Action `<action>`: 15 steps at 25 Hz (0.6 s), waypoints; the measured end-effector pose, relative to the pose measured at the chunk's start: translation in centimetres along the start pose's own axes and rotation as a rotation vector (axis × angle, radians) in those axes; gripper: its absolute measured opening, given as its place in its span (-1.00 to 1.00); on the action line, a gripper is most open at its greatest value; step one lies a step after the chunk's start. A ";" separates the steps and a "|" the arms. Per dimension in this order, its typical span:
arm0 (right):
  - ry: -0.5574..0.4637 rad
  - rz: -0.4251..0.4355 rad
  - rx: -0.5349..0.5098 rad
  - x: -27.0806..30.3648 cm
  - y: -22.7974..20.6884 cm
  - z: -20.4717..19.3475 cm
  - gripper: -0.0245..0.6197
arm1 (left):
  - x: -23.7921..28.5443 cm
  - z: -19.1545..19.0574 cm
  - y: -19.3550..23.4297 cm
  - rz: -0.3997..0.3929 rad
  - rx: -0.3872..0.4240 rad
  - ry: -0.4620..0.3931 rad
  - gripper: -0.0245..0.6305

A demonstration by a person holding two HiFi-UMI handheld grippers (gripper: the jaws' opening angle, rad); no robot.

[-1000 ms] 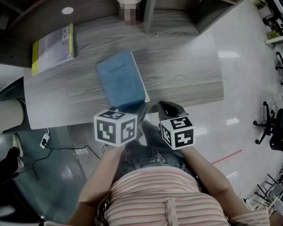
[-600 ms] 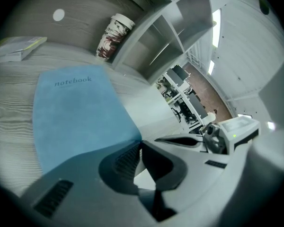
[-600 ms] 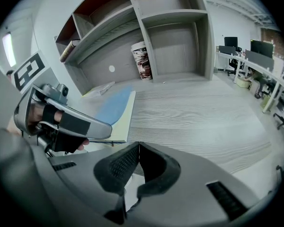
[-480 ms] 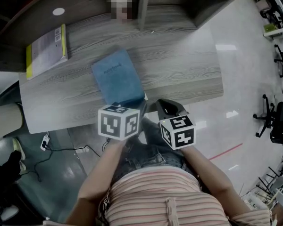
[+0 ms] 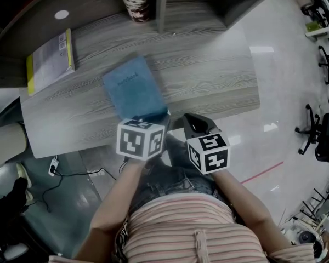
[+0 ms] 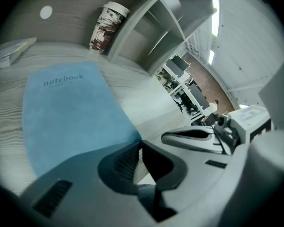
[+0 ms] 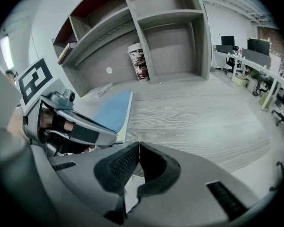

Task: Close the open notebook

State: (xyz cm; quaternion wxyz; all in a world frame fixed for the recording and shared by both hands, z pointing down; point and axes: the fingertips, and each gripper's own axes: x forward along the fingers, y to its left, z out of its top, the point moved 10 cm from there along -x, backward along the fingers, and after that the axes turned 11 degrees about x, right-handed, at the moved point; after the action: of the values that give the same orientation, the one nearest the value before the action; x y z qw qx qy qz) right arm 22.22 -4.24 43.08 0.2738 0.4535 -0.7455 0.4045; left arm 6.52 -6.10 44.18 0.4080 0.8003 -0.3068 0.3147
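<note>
The blue notebook [image 5: 134,95] lies shut and flat on the grey wooden desk [image 5: 214,64]. It sits left of the desk's middle, slightly askew, with its near end at the desk's near edge.

The left gripper [image 6: 138,144] sits just off the notebook's near right corner. Its jaws are pressed together with nothing between them. Whether the tips touch the cover I cannot tell. The right gripper [image 7: 138,144] hangs a little further right, over the desk's near edge and apart from the notebook. Its jaws are also clenched on nothing.

The head view alone shows a booklet with a yellow edge [image 5: 49,59] at the far left of the desk. It also shows the glossy floor to the right with an office chair [image 5: 319,141], and a cable on the floor [image 5: 71,174] below the desk's left end.

The left gripper view alone shows the word "notebook" printed on the cover. The right gripper view shows the pale page edges along the notebook's right side. It also shows the shelves [image 7: 156,18] rising behind the desk, with a patterned paper cup [image 7: 138,60] standing beside a divider.
</note>
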 end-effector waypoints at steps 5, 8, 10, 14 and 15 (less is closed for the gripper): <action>-0.005 -0.002 0.007 -0.2 -0.3 0.0 -0.90 | 0.0 0.1 -0.2 0.000 0.018 0.014 -0.86; -0.009 -0.002 0.013 -0.2 -0.5 0.0 -0.90 | 0.1 0.3 -0.3 0.001 0.026 0.024 -0.85; -0.012 -0.002 0.016 -0.3 -0.6 0.1 -0.90 | 0.1 0.3 -0.4 -0.003 0.031 0.029 -0.85; -0.019 -0.002 0.018 -0.5 -0.6 0.0 -0.90 | 0.2 0.4 -0.6 -0.014 0.041 0.036 -0.80; -0.022 -0.001 0.018 -0.6 -0.7 0.0 -0.90 | 0.2 0.4 -0.7 -0.015 0.043 0.036 -0.79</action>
State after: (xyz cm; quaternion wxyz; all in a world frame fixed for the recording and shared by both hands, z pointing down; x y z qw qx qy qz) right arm 23.05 -4.15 42.88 0.2616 0.4608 -0.7446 0.4059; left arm 7.27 -6.18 43.80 0.3986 0.8053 -0.2864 0.3324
